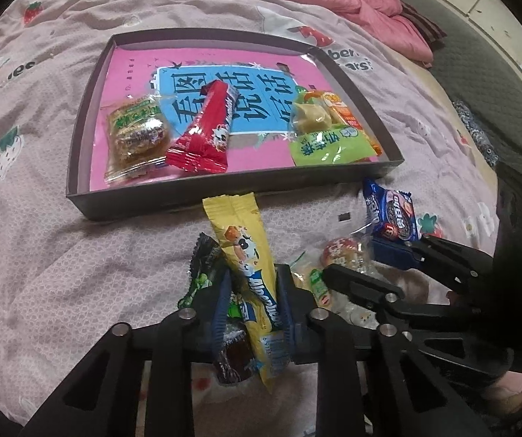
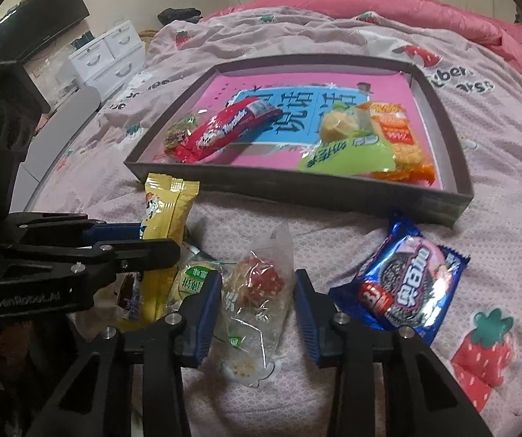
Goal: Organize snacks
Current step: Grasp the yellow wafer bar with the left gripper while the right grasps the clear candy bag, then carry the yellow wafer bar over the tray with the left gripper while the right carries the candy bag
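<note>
left hand-held gripper (image 1: 253, 313) — pinching yellow snack bar (image 1: 250, 255) | right hand-held gripper (image 2: 257, 306) — spread around clear-wrapped snack (image 2: 261, 291)

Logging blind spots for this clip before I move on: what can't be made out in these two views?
- Left wrist view: the dark snack packet under the yellow bar is half hidden by the bar and the left tongs.
- Right wrist view: whether the right tongs already pinch the clear-wrapped snack; the film's edges blur.
- Both views: the lettering on the box liner is covered by snacks.
</note>
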Available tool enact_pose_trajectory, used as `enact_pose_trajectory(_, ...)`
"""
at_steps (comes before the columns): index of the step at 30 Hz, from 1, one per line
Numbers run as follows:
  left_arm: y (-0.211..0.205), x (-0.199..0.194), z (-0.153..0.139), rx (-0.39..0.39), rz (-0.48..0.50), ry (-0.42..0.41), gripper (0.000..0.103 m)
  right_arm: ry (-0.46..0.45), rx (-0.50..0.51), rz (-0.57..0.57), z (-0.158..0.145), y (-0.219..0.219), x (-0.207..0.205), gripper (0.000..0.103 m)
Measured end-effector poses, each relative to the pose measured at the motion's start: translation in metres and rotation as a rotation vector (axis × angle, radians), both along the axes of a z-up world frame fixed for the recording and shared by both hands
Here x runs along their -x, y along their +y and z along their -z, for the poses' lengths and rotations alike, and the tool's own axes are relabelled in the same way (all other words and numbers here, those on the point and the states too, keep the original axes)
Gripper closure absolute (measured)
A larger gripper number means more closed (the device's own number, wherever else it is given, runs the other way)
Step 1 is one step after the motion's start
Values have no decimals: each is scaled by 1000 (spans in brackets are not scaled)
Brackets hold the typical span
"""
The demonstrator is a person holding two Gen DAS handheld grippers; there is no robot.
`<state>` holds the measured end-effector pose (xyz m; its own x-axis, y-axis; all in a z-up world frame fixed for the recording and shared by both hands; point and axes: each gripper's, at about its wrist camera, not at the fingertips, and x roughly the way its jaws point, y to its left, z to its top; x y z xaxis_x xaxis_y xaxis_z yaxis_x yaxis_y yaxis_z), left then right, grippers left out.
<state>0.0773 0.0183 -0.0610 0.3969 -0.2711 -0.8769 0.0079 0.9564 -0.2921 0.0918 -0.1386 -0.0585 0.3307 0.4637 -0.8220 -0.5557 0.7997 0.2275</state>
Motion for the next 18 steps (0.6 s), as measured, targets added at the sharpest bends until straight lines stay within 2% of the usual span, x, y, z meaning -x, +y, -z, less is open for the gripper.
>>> enact_pose_trajectory(6,7,0,-4,47,-12,-15,86,-33,-36,33,-11,-9,-3,63)
enact_pose_trajectory(18,18,4,-32,90,-33,-102,87,-82,-81,114,-27,-30,-9,63)
